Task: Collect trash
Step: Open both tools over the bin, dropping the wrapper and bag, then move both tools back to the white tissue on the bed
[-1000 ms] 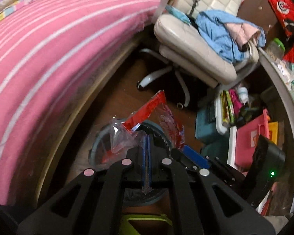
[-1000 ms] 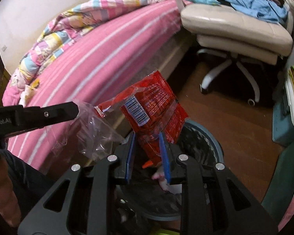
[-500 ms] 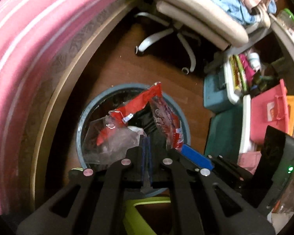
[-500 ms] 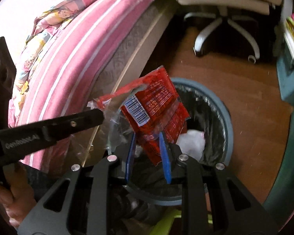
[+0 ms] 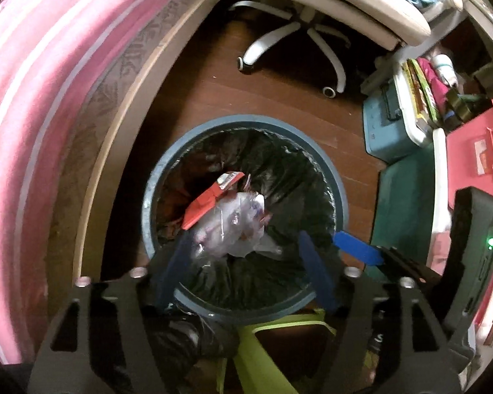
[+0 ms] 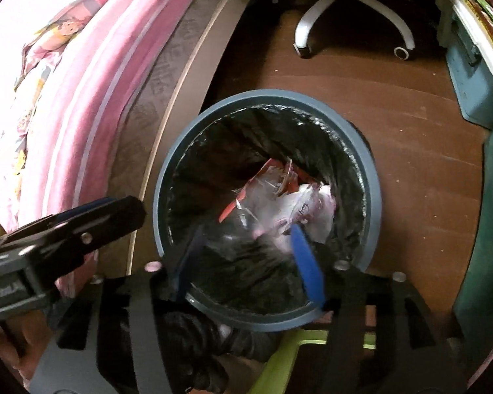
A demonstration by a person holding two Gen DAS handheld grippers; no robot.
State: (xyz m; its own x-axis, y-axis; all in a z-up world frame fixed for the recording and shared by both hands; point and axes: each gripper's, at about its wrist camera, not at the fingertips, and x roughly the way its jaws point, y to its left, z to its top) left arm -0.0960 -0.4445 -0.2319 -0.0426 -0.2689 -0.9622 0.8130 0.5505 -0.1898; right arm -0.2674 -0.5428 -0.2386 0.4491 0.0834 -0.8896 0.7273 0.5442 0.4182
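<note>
Left claw [image 5: 243, 266] and right claw [image 6: 246, 256]: both over the near rim of the bin [image 5: 340, 197], jaws opening, nothing between the pads. Step: release, judged done; next calls for lifting clear to seek more trash. Wrappers [image 5: 233, 220]: crumpled clear film with red packet [image 5: 202, 208], inside the black liner.

We see the round trash bin [image 5: 340, 193], grey-blue at the rim and lined with a crinkled black bag [image 5: 289, 170], standing upright on the wooden floor just right of the bed's base. Inside it, near the middle, lies a clear crumpled plastic bag [image 5: 230, 226] with a red snack wrapper [image 5: 202, 208] tilted against its left side. From the right wrist view the same red wrapper [image 6: 272, 184] and clear plastic [image 6: 299, 213] sit low in the bin [image 6: 371, 197].
</note>
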